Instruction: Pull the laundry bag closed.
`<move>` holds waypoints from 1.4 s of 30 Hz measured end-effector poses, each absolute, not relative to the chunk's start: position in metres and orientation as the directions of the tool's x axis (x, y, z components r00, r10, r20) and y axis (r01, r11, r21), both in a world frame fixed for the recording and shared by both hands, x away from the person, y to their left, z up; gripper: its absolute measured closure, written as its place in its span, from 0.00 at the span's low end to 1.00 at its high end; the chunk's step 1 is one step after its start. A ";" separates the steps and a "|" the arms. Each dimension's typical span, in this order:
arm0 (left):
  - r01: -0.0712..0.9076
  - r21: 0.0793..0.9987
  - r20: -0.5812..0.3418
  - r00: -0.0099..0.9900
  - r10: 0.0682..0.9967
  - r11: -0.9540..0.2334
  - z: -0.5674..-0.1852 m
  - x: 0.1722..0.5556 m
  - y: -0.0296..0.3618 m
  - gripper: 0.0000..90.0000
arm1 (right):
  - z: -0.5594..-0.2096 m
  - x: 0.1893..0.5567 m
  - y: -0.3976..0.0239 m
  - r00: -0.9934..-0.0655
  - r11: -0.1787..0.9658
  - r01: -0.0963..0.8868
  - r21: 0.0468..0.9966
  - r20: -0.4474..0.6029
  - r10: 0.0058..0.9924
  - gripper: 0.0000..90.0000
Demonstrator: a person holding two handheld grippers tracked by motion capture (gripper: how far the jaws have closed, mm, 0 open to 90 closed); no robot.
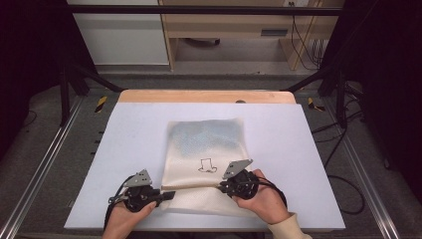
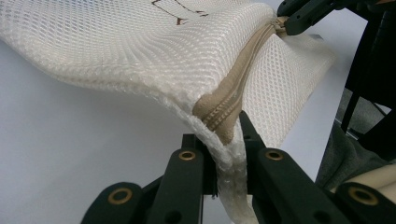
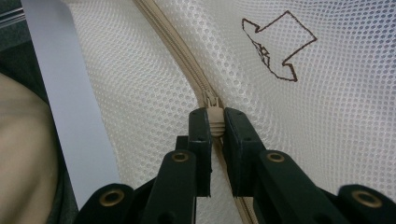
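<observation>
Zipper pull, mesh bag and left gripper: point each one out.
zipper pull (image 3: 215, 125), right gripper view, on its ribbed tab between the jaws.
mesh bag (image 1: 206, 134), high view, on its upper panel.
left gripper (image 2: 223, 154), left gripper view, midway between its fingertips.

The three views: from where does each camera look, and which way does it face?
High view: above the table, facing down; both hands, mesh bag.
Left gripper view: on the left gripper, its jaws clamping the bag's corner.
Right gripper view: on the right gripper, pinching the zipper pull.
Shared: the bag's zipper.

White mesh bag, beige zipper, brown outline drawing.
</observation>
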State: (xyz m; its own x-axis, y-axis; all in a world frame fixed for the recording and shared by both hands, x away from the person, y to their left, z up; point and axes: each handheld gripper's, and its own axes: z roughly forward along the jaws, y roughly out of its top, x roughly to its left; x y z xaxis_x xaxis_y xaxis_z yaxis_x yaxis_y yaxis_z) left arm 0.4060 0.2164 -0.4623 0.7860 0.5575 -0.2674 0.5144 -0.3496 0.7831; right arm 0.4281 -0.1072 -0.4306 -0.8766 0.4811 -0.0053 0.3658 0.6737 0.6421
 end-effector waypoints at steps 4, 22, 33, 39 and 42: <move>0.514 0.784 -0.266 0.786 0.559 -0.350 -0.462 0.406 0.217 0.93 | -0.431 0.427 -0.109 -0.873 0.674 0.371 0.639 -0.008 0.487 0.91; 0.511 0.787 -0.261 0.784 0.563 -0.347 -0.460 0.405 0.218 0.93 | -0.433 0.425 -0.116 -0.866 0.669 0.386 0.635 0.000 0.500 0.91; 0.513 0.785 -0.264 0.784 0.562 -0.346 -0.460 0.407 0.220 0.93 | -0.433 0.422 -0.117 -0.866 0.669 0.382 0.637 -0.007 0.501 0.91; 0.512 0.786 -0.264 0.784 0.561 -0.345 -0.459 0.407 0.222 0.93 | -0.433 0.422 -0.116 -0.869 0.670 0.378 0.639 -0.004 0.494 0.91; 0.512 0.787 -0.263 0.784 0.563 -0.345 -0.459 0.407 0.223 0.93 | -0.433 0.422 -0.116 -0.870 0.669 0.378 0.640 -0.001 0.493 0.91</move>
